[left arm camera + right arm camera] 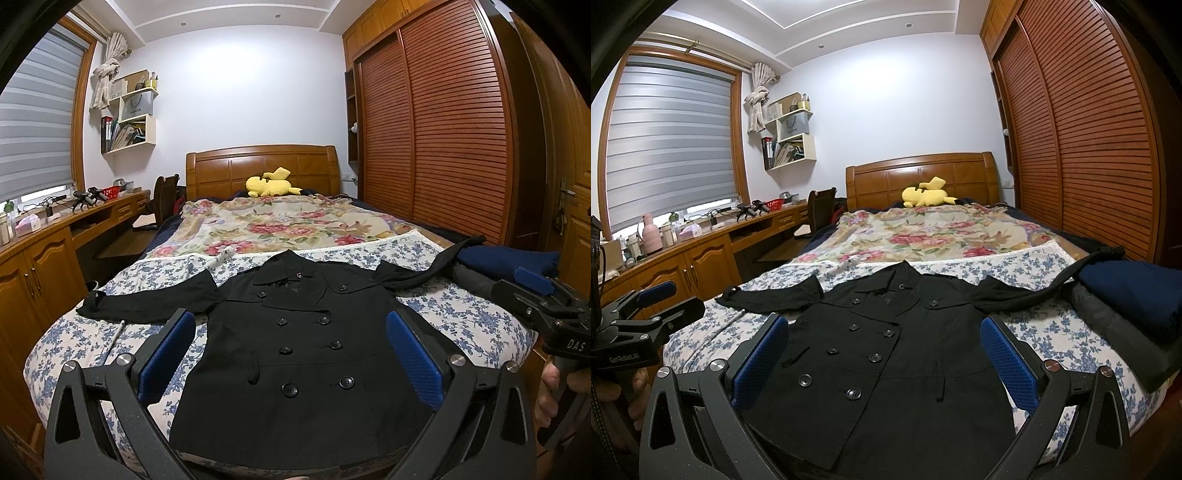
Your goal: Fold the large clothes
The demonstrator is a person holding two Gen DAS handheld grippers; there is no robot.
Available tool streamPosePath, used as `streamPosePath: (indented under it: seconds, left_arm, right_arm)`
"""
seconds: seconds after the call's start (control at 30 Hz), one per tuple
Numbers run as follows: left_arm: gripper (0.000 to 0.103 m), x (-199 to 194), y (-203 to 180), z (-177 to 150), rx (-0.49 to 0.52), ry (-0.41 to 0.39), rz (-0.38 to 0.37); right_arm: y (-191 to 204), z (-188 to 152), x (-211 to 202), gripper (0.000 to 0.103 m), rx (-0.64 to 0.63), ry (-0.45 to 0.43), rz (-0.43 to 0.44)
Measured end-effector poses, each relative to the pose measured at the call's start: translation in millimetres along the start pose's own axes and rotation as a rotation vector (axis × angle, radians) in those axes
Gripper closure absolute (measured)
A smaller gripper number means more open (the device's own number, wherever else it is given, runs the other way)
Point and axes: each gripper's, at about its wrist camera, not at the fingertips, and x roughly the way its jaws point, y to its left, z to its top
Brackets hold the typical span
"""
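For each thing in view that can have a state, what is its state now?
black coat: spread flat, buttoned, sleeves out
left gripper: open, empty
right gripper: open, empty
navy garment: folded, on grey garment
wardrobe doors: shut
window blind: nearly fully lowered

Black double-breasted coat [295, 354] laid flat, front up, on bed [92, 332], unfolded. Collar toward headboard, hem at foot edge, slightly overhanging. Buttoned; two columns of dark round buttons visible. Both sleeves spread outward: left-side sleeve [147, 295] runs roughly straight out, cuff near bed edge; right-side sleeve [432, 269] angles up and away, its end lying over folded stack [509, 262] (navy on grey) at the bed's right side. Thin drawstring hanging down at waist. Fabric mostly smooth, minor wrinkles at shoulders.
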Motion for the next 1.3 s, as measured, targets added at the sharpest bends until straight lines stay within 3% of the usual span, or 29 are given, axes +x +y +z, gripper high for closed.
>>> streamPosePath:
  seconds: [0.4,0.8,1.3]
  left_arm:
    - [0.0,14.6,3.1,-8.9,-0.007,0.029,-0.005]
    - [0.0,86.8,1.1,-38.5,-0.005,0.133,-0.043]
    - [0.0,187.2,-24.7,-29.2,0.071,0.156,-0.12]
  right_arm:
    - [-5.3,-6.7,8.5,0.0,0.01,0.023,-0.005]
    - [-25.9,-6.6,47.8,0.0,0.018,0.078,-0.031]
    - [-40.1,-8.4,93.9,0.0,-0.014,0.137,-0.104]
